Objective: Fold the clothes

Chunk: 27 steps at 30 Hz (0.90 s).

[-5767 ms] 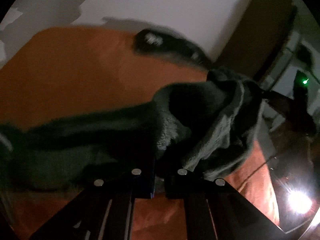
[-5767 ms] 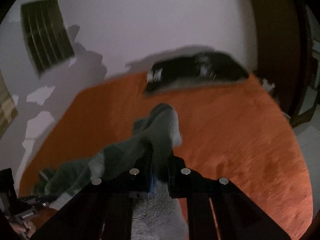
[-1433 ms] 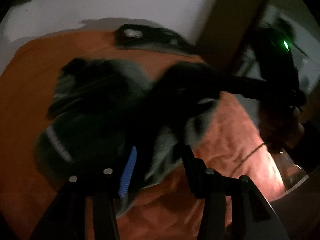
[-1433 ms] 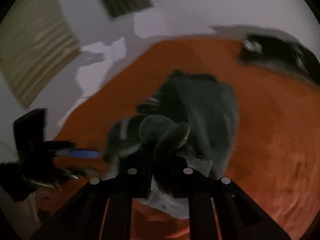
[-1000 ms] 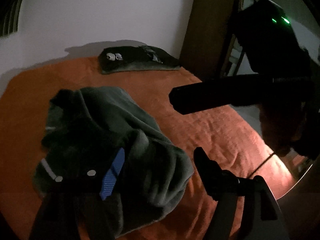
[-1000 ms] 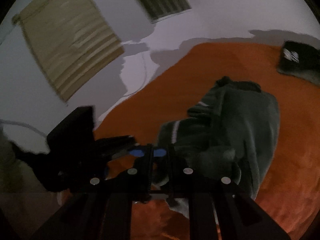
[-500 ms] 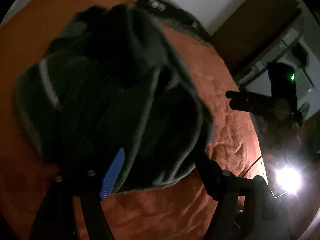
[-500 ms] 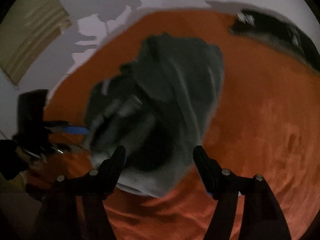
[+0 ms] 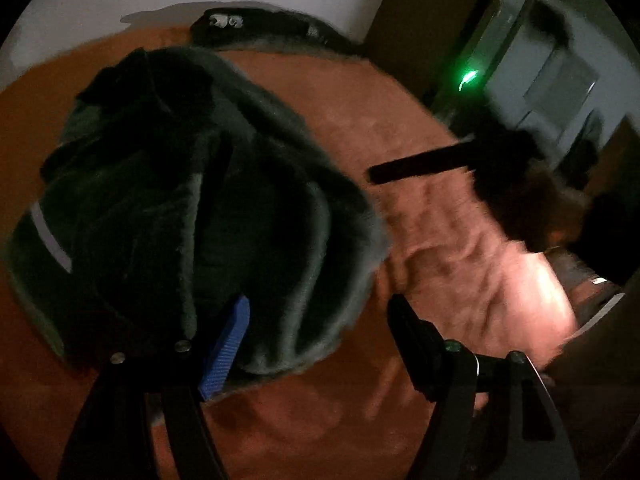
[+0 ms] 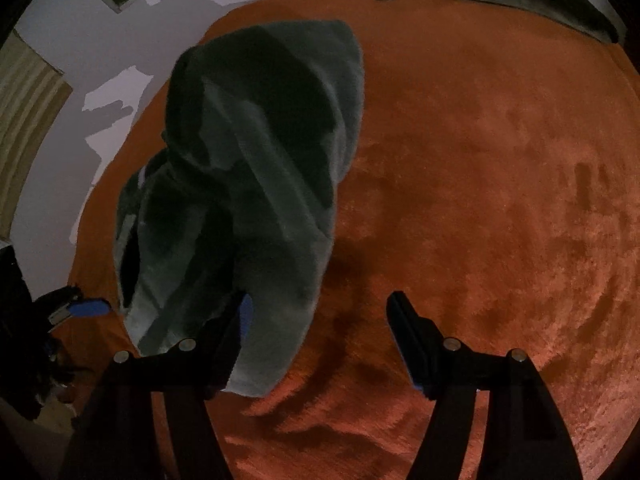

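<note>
Because the fleece garment (image 9: 192, 208) already lay bunched on the orange bedcover (image 9: 400, 128), the left gripper (image 9: 316, 320) in the left wrist view stood with jaws wide apart, gripping nothing, its blue pad just over the cloth's near edge, seemingly placed to pick a fresh hem. Dark green and plush, the garment showed a pale stripe at one side and deep folds. Beyond it lay a dark folded item (image 9: 260, 32) near the wall.

From the right wrist view, the right gripper (image 10: 320, 316) likewise gaped empty, one finger at the garment's (image 10: 256, 168) lower edge, the other over bare bedcover (image 10: 500, 160). I judged the fold unfinished: the heap looked lumpy, not squared.
</note>
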Each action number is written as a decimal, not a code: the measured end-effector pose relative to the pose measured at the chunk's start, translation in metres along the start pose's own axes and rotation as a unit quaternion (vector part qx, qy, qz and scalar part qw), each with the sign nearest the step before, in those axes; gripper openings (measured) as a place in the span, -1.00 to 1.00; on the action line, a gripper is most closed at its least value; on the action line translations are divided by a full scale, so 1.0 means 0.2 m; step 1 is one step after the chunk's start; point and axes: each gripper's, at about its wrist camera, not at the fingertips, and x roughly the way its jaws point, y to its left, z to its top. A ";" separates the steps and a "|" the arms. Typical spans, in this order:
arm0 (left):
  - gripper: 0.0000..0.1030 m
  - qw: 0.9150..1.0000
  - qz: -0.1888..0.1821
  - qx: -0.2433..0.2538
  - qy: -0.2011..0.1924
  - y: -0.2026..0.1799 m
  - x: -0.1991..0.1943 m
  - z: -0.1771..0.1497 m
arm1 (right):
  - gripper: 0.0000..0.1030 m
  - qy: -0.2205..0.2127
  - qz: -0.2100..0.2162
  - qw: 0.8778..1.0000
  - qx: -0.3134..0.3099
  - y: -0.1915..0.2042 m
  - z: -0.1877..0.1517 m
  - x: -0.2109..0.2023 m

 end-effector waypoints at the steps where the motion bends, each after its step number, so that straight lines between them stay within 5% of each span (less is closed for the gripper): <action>1: 0.41 1.000 0.016 -0.011 0.009 0.03 0.05 0.00 | 0.33 0.003 0.000 1.000 0.003 -0.01 -0.02 0.00; 4: 0.40 0.995 0.078 -0.063 0.014 0.14 0.12 0.02 | 0.33 0.006 -0.002 1.000 0.005 -0.02 -0.05 -0.02; 7: 0.41 0.993 0.043 -0.105 0.014 0.23 0.14 0.04 | 0.33 0.008 -0.006 1.000 0.004 -0.04 -0.09 -0.04; 13: 0.39 0.992 0.000 -0.109 0.069 0.21 0.33 0.05 | 0.33 0.016 -0.012 1.000 0.017 -0.11 -0.14 -0.05; 14: 0.12 0.991 -0.010 -0.115 0.070 0.18 0.34 0.05 | 0.33 0.019 -0.013 0.999 0.022 -0.12 -0.15 -0.05; 17: -0.54 0.996 -0.007 -0.081 0.026 0.06 0.28 0.07 | 0.33 0.021 -0.021 0.999 0.026 -0.15 -0.16 -0.05; 22: -0.69 0.993 0.035 -0.071 -0.082 -0.03 0.00 0.22 | 0.33 0.013 -0.029 0.999 0.034 -0.20 -0.14 -0.08; 25: -0.70 0.976 0.074 -0.129 -0.160 0.14 -0.33 0.26 | 0.33 0.007 -0.019 0.999 0.038 -0.15 -0.11 -0.07; 27: -0.70 0.953 0.114 -0.185 -0.213 0.30 -0.57 0.25 | 0.33 -0.002 -0.020 0.999 0.033 -0.14 -0.09 -0.08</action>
